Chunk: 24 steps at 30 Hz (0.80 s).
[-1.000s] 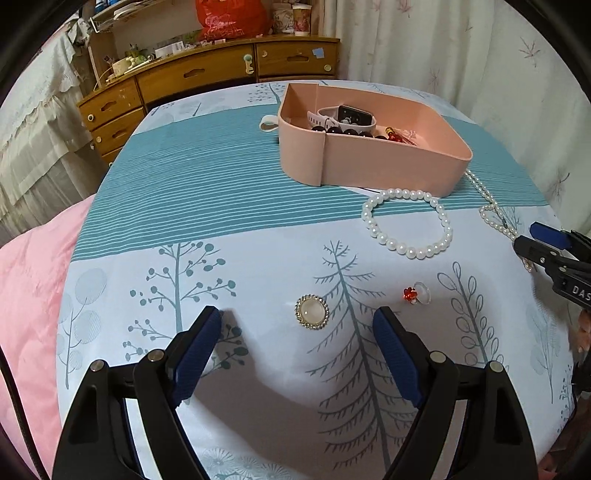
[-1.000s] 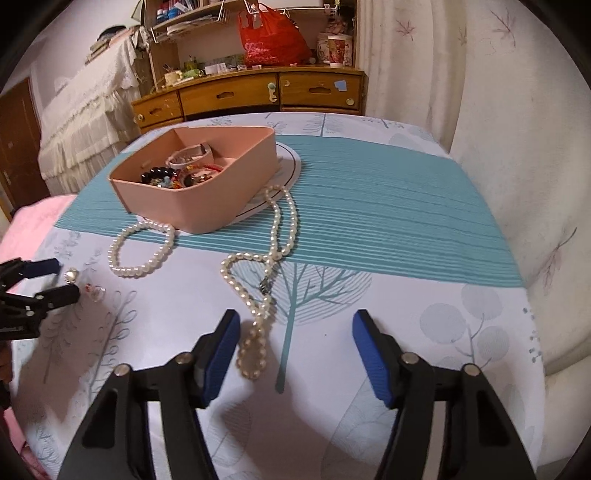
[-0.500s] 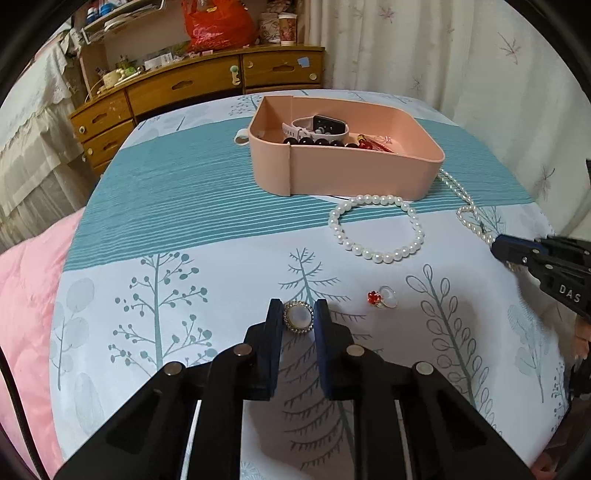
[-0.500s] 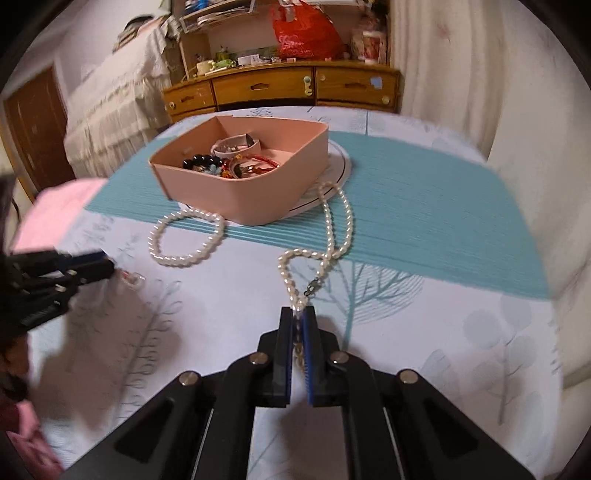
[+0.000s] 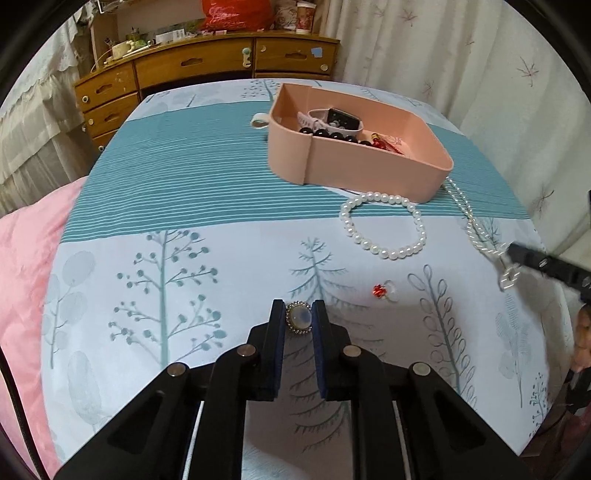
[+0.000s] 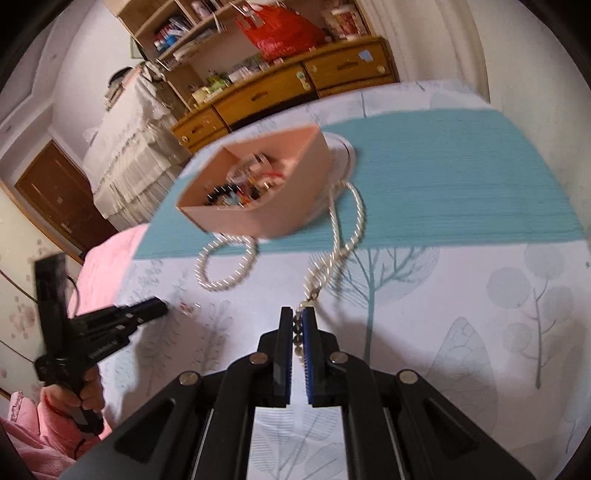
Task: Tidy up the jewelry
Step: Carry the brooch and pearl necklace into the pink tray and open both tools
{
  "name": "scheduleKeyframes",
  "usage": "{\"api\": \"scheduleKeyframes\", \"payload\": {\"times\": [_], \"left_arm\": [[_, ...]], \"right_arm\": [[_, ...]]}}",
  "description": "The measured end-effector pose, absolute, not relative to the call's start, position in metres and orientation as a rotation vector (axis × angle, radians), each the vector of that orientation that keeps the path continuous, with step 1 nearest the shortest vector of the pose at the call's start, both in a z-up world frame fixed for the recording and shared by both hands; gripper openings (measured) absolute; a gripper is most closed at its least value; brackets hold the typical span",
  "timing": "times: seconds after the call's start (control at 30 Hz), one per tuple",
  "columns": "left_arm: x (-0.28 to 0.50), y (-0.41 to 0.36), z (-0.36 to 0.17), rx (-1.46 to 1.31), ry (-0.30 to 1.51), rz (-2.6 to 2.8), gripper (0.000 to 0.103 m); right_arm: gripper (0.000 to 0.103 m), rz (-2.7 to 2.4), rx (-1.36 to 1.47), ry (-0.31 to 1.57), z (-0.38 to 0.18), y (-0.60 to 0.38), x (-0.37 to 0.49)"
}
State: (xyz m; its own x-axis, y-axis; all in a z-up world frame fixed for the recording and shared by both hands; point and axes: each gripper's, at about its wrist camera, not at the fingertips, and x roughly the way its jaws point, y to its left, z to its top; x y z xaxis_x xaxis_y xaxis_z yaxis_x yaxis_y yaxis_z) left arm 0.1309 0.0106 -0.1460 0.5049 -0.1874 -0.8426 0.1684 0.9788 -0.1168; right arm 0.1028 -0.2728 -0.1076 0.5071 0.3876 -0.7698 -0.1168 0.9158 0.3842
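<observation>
**A:** ok so the left gripper (image 5: pixel 298 317) has its pads squeezed onto one oval brooch (image 5: pixel 298 317), pale stone with a sparkly rim, right down at the bedspread (image 5: pixel 207 258). The right gripper (image 6: pixel 297 325) is pinched tight on the clasp end of the long pearl necklace (image 6: pixel 345 225). Two grippers, both clamped on something.

**B:** and how much stuff is there in total? Biggest first pls.

**A:** one bed, covered by that tree-print bedspread with a teal striped band. One wooden dresser (image 5: pixel 207 66) behind it, one red bag (image 5: pixel 236 13) on top. One pink tray (image 5: pixel 373 170) sitting on the teal band. Inside I can count one white-strap smartwatch (image 5: pixel 334 120), one string of dark beads (image 5: pixel 328 133) and some red bits; the rest I can't sort out.

**B:** and loose on the bed?

**A:** two pearl strands. The long necklace trails from beside the tray's right corner up to the right gripper, so its gripped end is off the fabric. The one pearl bracelet (image 5: pixel 384 225) lies flat in a loop just in front of the tray. Then one small ring with a red stone (image 5: pixel 384 290), between the bracelet and the brooch, touching neither. One small white loop (image 5: pixel 260 120) lies just left of the tray.
</observation>
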Motion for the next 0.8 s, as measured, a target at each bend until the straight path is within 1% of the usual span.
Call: {"api": "scheduleKeyframes", "payload": {"times": [0.13,0.4,0.67,0.8], "left_arm": [[0.128,0.018,-0.142,-0.031,1.025,-0.219,0.008],[0.117,0.030,-0.124,-0.050,0.995,-0.213,0.008],[0.116,0.041,-0.093,-0.050,0.927,-0.203,0.008],[0.120,0.041,-0.076,-0.048,0.893,-0.211,0.008]], "right_arm": [[0.005,0.321,0.282,0.942,-0.082,-0.270,0.098],[0.005,0.324,0.233,0.837,-0.029,-0.273,0.097],[0.005,0.356,0.173,0.737,0.023,-0.260,0.110],[0.005,0.356,0.181,0.726,0.037,-0.252,0.122]]}}
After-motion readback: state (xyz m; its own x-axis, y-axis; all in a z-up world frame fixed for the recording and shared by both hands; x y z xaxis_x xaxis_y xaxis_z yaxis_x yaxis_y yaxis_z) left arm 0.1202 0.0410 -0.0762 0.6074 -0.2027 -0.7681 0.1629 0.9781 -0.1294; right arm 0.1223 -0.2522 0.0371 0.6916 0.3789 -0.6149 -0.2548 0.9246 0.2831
